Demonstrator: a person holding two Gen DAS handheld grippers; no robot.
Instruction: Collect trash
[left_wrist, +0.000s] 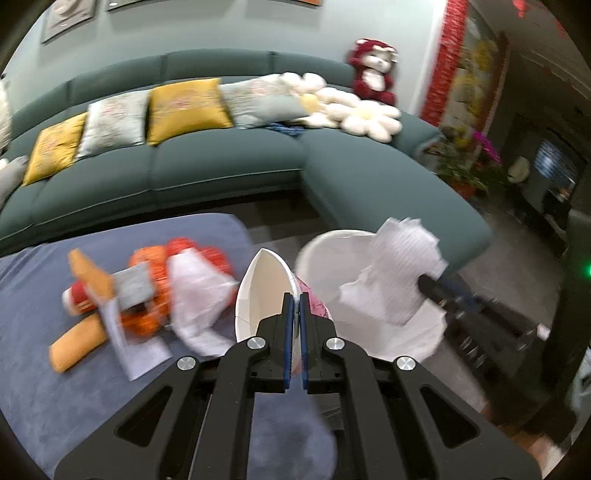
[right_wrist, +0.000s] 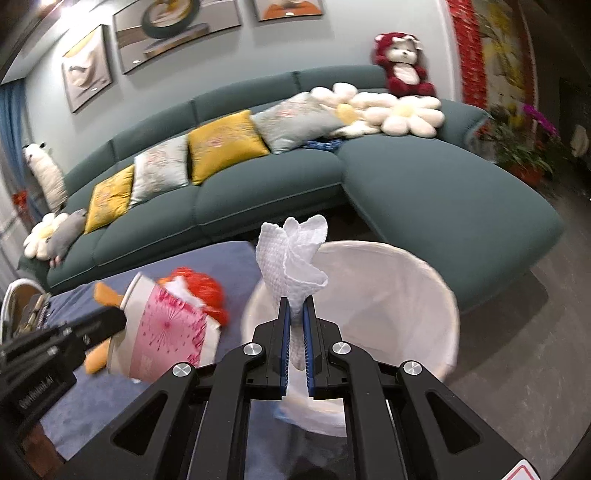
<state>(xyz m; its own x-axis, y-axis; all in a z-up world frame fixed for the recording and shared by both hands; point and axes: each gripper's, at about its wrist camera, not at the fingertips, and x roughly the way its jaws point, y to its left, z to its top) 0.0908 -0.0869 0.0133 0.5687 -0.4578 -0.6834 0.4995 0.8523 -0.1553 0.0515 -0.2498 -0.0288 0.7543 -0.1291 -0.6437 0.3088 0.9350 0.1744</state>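
My left gripper (left_wrist: 295, 301) is shut on the rim of a white paper cup (left_wrist: 258, 291) with a pink printed outside, held at the edge of the blue-covered table (left_wrist: 55, 387), left of the bin. The cup (right_wrist: 166, 328) and left gripper (right_wrist: 110, 319) also show in the right wrist view. My right gripper (right_wrist: 296, 306) is shut on a crumpled white paper towel (right_wrist: 291, 262) and holds it over the white lined trash bin (right_wrist: 388, 295). In the left wrist view the towel (left_wrist: 395, 277) hangs above the bin (left_wrist: 332, 251).
On the table lie an orange-red plastic bag (left_wrist: 162, 280), orange wrappers (left_wrist: 77, 343), a grey card (left_wrist: 135, 286) and white paper (left_wrist: 199, 299). A green sectional sofa (right_wrist: 258, 192) with cushions stands behind. Grey floor lies to the right of the bin.
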